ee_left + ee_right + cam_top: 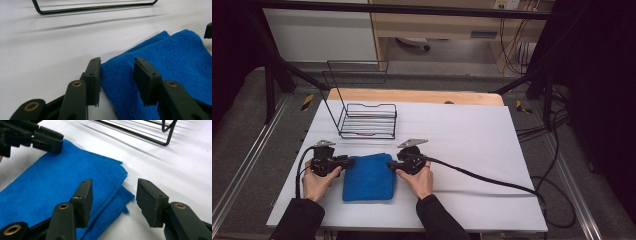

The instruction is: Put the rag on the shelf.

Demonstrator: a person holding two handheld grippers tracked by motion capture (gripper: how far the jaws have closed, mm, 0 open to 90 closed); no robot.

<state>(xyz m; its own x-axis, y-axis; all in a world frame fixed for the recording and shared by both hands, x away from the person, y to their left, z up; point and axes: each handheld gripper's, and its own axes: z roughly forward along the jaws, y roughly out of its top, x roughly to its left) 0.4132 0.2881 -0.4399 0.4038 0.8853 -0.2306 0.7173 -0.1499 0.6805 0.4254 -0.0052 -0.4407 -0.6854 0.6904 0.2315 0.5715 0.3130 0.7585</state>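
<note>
White table (462, 135), wire rack (367, 120) at back left, folded blue towel (368, 176) at the near edge between both grippers. Left gripper (117, 72) and right gripper (113, 195) straddle its far corners, jaws apart, nothing clamped yet. Likely step: pre-grasp; next, pinch both corners. Gripper views reveal layered edges, the high view doesn't.

A plain blue towel (368, 177) lies on white table (472, 130), beside black wire rack (368, 121).
</note>
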